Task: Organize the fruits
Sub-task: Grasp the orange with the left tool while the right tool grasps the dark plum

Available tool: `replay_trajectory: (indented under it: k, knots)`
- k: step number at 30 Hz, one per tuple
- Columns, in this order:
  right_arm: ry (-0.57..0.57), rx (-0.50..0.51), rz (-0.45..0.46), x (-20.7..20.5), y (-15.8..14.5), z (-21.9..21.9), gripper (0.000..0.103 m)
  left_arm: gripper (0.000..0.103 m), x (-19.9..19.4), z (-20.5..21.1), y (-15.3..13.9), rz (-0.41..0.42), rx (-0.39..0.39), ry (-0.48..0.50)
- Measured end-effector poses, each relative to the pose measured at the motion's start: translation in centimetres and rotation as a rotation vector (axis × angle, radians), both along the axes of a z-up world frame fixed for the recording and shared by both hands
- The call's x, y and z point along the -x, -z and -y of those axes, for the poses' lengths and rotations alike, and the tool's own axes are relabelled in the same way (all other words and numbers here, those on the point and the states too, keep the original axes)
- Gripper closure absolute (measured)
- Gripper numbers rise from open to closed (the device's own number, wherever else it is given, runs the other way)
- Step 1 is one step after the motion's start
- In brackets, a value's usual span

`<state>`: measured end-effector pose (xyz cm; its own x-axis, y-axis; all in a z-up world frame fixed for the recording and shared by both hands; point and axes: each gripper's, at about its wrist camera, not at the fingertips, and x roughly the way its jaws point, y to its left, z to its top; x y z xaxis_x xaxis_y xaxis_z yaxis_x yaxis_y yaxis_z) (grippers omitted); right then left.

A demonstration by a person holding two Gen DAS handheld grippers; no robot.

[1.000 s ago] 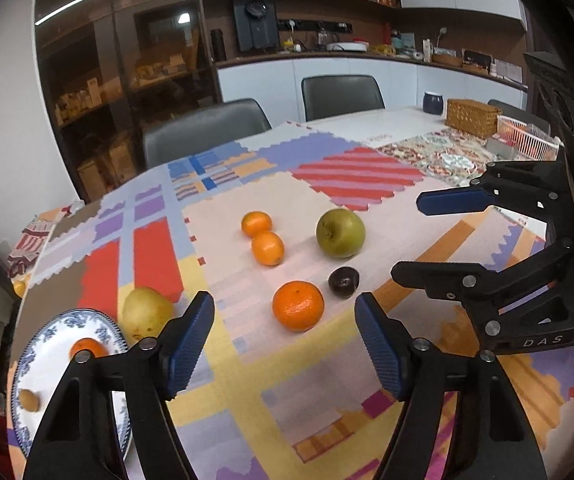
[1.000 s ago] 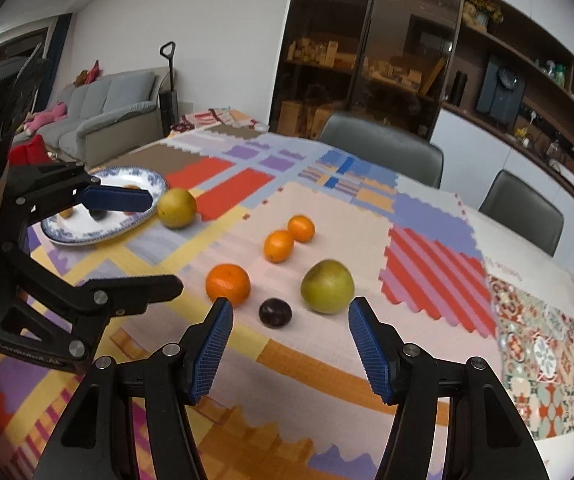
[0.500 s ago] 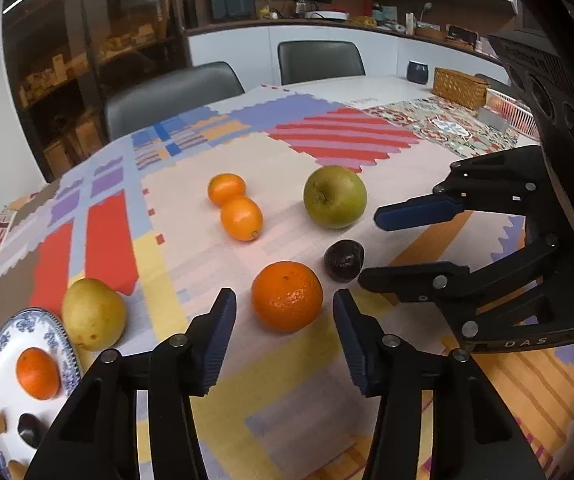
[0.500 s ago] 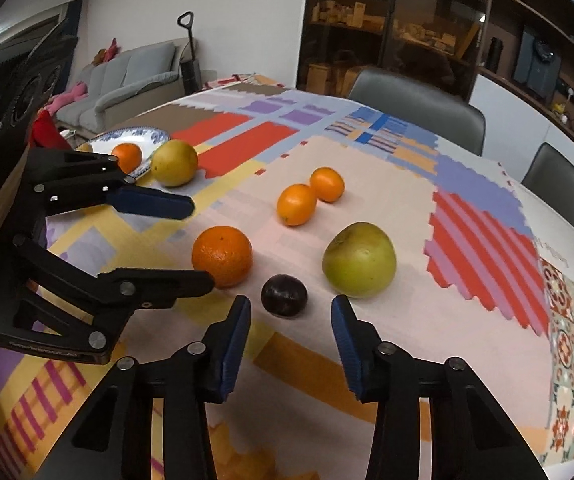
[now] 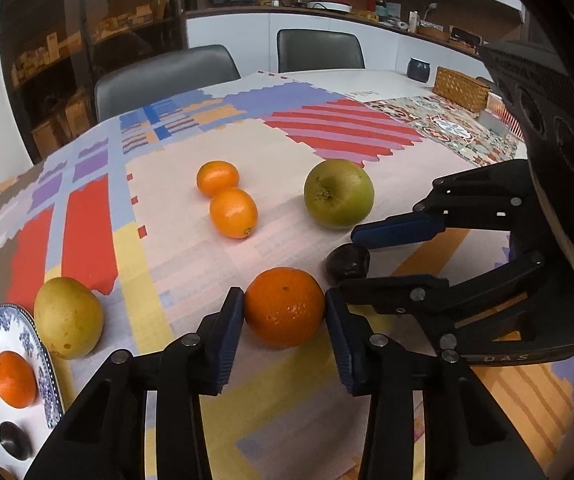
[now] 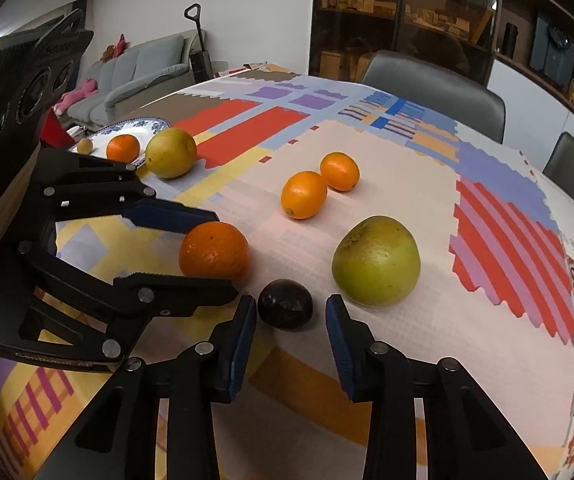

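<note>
My left tongs (image 5: 284, 312) are closing on the round orange (image 5: 284, 306), pads seemingly touching; right tongs (image 6: 290, 310) are closing around the dark plum-like fruit (image 6: 285, 305), gaps remaining.

Indoor light soft, even, from above; tablecloth (image 5: 287, 216) ahead of fingers evenly lit. Shadows faint, short, under fruit just beyond fingertips. Small glints on orange (image 5: 283, 306) between left fingers and on dark fruit (image 6: 285, 304) between right fingers. Ceiling strip glare far beyond fingers, top left. Strong fisheye bending, black vignette at corners. Focus sharp near fingers; far cabinets dim, slightly soft.
</note>
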<state>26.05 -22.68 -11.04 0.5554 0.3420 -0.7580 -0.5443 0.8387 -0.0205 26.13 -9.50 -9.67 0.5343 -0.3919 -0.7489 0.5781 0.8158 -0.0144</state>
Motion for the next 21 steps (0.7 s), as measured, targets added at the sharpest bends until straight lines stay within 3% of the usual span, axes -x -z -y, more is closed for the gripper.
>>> replay_trajectory:
  k: [13, 21]
  knots:
    - [0.026, -0.030, -0.029, -0.3, 0.3, -0.4, 0.073, 0.063, 1.3, -2.2, -1.1, -0.008, 0.014, -0.142]
    - [0.063, -0.063, 0.011, 1.7, -1.7, -0.7, 0.073, 0.063, 3.5, -3.8, -2.8, 0.023, 0.045, -0.214]
